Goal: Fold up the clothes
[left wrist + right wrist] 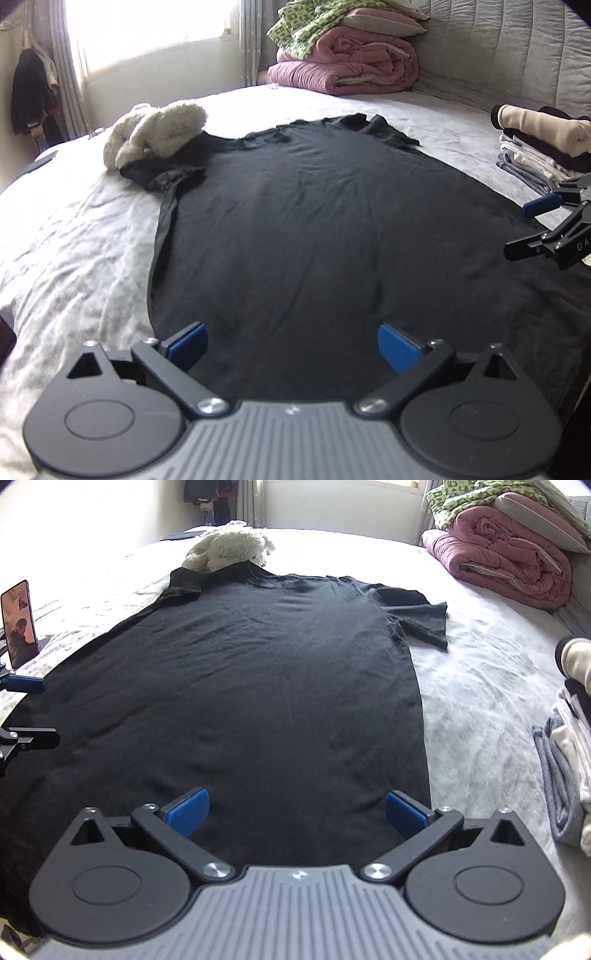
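Both the left gripper [291, 345] and right gripper [297, 812] hover at the hem with fingers apart, holding nothing. The black T-shirt [236, 686] lies flat on the bed [480, 686]. Its far sleeve seems pinned under the fluffy white garment [229, 552], which could drag along or snag a fold.

Matt black cloth T-shirt [295, 229]

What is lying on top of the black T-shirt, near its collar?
A white fluffy plush item rests on the black T-shirt's left shoulder, hiding the fabric beneath it.
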`<state>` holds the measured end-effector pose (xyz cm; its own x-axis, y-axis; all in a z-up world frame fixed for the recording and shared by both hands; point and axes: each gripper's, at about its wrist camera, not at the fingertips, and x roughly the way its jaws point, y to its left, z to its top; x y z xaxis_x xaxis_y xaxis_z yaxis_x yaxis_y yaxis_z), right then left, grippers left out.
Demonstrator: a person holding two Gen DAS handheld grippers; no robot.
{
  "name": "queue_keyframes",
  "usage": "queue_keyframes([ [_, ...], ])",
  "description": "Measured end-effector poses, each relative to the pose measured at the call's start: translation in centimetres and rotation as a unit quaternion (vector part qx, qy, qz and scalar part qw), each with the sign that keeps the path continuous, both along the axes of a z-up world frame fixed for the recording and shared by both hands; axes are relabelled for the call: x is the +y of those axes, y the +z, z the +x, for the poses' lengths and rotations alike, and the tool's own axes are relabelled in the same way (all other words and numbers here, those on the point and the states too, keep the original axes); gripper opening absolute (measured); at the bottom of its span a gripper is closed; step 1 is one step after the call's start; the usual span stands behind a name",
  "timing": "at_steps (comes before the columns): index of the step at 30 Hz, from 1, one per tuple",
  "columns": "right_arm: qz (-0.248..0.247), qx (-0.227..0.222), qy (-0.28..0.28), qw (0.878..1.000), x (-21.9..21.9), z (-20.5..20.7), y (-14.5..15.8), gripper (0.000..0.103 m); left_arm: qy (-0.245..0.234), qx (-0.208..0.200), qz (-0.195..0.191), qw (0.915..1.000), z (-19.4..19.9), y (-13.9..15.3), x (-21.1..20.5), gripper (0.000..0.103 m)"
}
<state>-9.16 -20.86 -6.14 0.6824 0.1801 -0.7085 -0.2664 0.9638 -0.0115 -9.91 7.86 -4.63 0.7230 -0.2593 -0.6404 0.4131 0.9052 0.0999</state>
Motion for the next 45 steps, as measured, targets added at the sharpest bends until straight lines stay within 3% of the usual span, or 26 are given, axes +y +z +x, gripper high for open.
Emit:
queue_keyframes([
  [6, 0.005, -0.029, 0.008, 1.000, 3.3, 4.5, -0.4, 0.101, 0.036, -0.034, -0.027, 0.9984, 4.0, 1.4, 0.5, 0.099],
  [10, -0.008, -0.050, 0.031, 0.998, 6.0, 7.8, -1.1, 0.086, 0.097, -0.030, -0.036, 0.9942, 7.3, 1.8, 2.3, 0.099],
  [14, -0.004, -0.063, 0.068, 0.996, 9.0, 10.8, -1.7, 0.076, 0.176, 0.006, -0.048, 0.9833, 11.1, 1.8, 4.8, 0.097],
  [17, 0.011, -0.063, 0.087, 0.994, 11.3, 13.4, -1.8, 0.071, 0.206, 0.040, -0.089, 0.9736, 13.0, 1.4, 7.0, 0.096],
  [19, 0.021, -0.063, 0.100, 0.993, 12.9, 15.1, -1.8, 0.066, 0.223, 0.055, -0.090, 0.9693, 13.8, 1.2, 8.0, 0.095],
  [24, 0.040, -0.058, 0.118, 0.991, 16.9, 20.1, -1.5, 0.050, 0.263, 0.052, -0.110, 0.9570, 15.2, 1.7, 10.7, 0.095],
  [32, 0.103, -0.044, 0.126, 0.986, 23.8, 27.1, -1.3, 0.040, 0.316, 0.037, -0.153, 0.9356, 17.1, 3.0, 13.8, 0.094],
  [38, 0.182, -0.018, 0.177, 0.967, 27.2, 28.3, -1.3, 0.040, 0.351, 0.031, -0.143, 0.9249, 18.0, 2.6, 15.6, 0.091],
  [42, 0.248, 0.012, 0.190, 0.950, 26.0, 29.0, -1.4, 0.042, 0.363, 0.032, -0.137, 0.9210, 18.6, 2.0, 16.1, 0.090],
  [45, 0.287, 0.012, 0.167, 0.943, 23.3, 29.2, -0.6, 0.042, 0.366, 0.029, -0.129, 0.9211, 19.0, 1.5, 16.1, 0.090],
])
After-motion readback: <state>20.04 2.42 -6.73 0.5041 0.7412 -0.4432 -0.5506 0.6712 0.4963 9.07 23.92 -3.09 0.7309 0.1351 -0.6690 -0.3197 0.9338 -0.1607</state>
